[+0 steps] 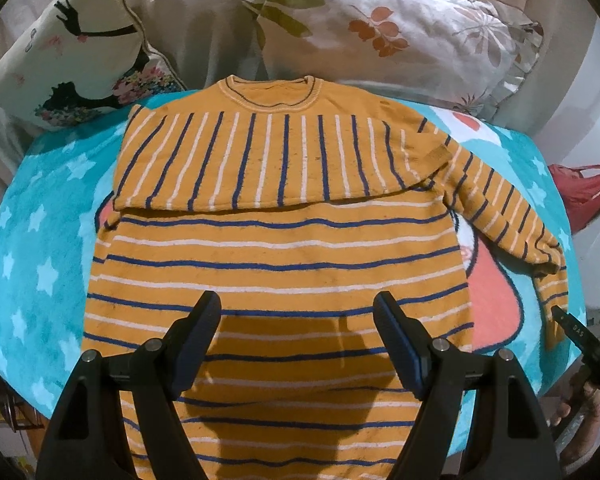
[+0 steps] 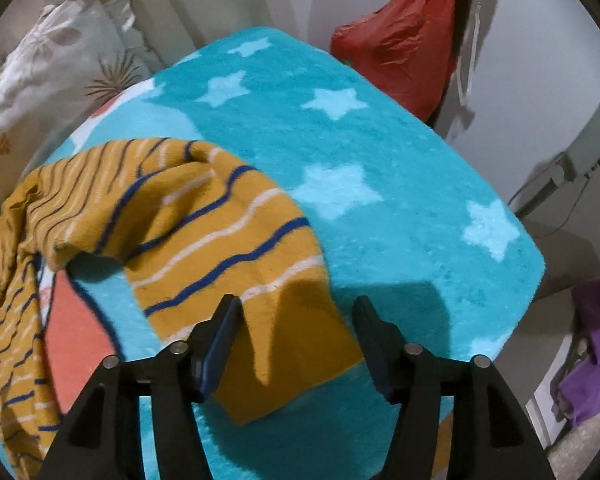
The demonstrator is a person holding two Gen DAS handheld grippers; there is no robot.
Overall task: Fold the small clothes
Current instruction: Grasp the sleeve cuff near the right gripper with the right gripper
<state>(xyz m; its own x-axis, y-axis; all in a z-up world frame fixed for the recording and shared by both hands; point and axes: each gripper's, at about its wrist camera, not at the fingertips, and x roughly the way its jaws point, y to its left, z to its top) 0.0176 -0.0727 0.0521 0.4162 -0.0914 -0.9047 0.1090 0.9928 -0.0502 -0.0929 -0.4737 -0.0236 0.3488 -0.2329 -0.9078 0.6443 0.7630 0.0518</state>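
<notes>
- We see a small mustard-yellow knitted sweater with blue and white stripes (image 1: 276,248) lying flat on a turquoise fleece blanket with pale stars (image 1: 48,248), its round neckline at the far end, towards the pillows.
- One sleeve is folded across the sweater's chest, so its stripes run crosswise to those of the body; the other sleeve (image 2: 228,224) stretches away from the sweater over the blanket, down to its plain yellow cuff.
- Our left gripper (image 1: 298,306) hovers over the sweater's lower body, jaws wide apart with nothing between them; only its shadow falls on the knit.
- Our right gripper (image 2: 296,312) is at the outstretched sleeve's cuff. Its jaws stand well apart; the cuff lies between them, but the pads do not press on it.
- Beyond the sweater's neckline lie a white pillow with a leaf print (image 1: 400,36) and a cream cushion with dark figures (image 1: 80,56).
- A red bag (image 2: 400,48) hangs past the blanket's edge, on the outstretched sleeve's side.
</notes>
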